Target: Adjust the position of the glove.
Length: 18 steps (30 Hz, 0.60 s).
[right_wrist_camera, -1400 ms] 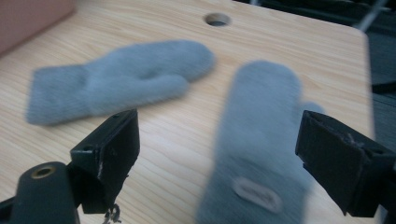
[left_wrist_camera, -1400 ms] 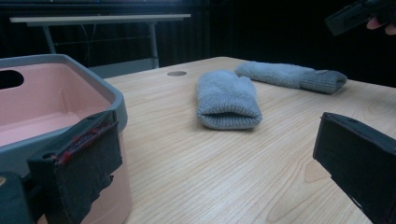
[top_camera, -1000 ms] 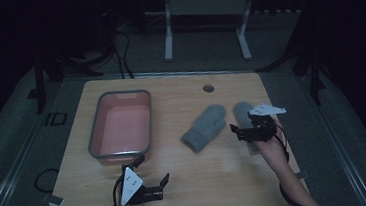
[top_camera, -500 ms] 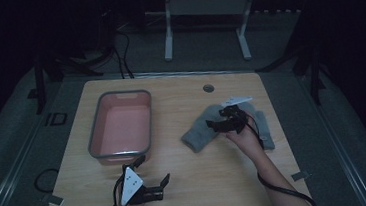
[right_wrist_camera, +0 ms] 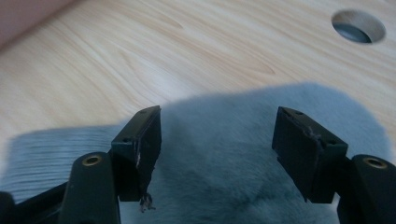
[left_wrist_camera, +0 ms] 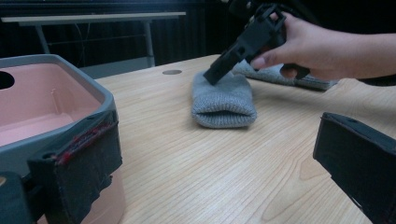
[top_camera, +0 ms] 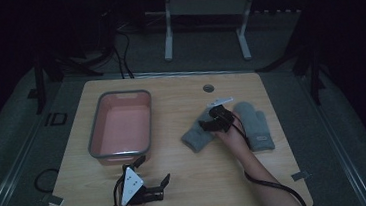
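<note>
Right hand-held gripper (top_camera: 207,125) tips down on the near grey mitten (top_camera: 199,131), jaws spread and just been closing, fabric between them, not pinched. Second mitten (top_camera: 254,124) just behind it. Left hand-held gripper (top_camera: 153,178) spread, beside pink bin (top_camera: 121,126) on the counter (top_camera: 187,178).

Bare wood (top_camera: 187,178) lies open between the pink tub (top_camera: 94,141) and the mittens (top_camera: 194,134)

Dim rm, grey floor (top_camera: 19,147), metal stand (top_camera: 203,11)
</note>
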Each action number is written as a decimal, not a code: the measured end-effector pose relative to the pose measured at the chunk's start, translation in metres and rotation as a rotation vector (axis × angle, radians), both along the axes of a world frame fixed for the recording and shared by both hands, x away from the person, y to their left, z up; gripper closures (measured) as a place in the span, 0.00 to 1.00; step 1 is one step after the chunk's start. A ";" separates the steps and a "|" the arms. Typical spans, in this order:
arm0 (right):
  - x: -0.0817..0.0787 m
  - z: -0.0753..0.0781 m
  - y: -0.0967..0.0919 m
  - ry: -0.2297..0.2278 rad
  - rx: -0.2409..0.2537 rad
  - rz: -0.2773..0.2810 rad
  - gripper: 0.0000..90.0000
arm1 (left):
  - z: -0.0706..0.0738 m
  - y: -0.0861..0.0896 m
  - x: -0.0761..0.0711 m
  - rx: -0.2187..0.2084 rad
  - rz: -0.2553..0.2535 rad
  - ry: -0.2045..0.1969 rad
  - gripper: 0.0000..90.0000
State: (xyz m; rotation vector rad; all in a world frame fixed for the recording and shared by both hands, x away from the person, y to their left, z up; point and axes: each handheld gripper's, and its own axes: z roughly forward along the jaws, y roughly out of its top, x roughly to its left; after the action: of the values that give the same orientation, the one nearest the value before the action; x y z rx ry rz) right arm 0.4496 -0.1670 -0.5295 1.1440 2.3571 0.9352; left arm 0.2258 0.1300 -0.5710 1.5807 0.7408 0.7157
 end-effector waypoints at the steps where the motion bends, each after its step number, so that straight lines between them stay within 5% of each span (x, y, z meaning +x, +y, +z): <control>1: 0.000 0.000 0.000 0.000 0.000 0.000 0.36 | 0.000 0.000 0.000 -0.001 0.000 0.000 0.01; 6: -0.002 -0.014 0.001 -0.004 -0.045 0.029 0.45 | 0.000 0.000 0.000 0.000 0.001 0.001 0.01; 7: -0.003 -0.015 0.000 -0.013 -0.041 0.041 0.58 | 0.000 0.000 0.000 0.000 0.000 0.001 0.01; 10: -0.004 -0.016 -0.001 -0.028 -0.050 0.069 0.69 | 0.000 0.000 0.000 -0.003 0.001 0.002 0.01; 12: -0.005 -0.014 0.000 -0.027 -0.058 0.091 0.88 | 0.000 0.000 0.000 -0.003 0.001 0.002 0.01; 18: -0.005 -0.002 -0.001 -0.025 -0.067 0.132 0.93 | 0.000 0.001 0.001 -0.008 -0.001 0.006 0.01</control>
State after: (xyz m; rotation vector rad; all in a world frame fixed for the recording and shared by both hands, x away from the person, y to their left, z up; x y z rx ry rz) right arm 0.4447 -0.1677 -0.5320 0.9555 2.4489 0.9010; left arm 0.2263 0.1306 -0.5710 1.5766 0.7461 0.7065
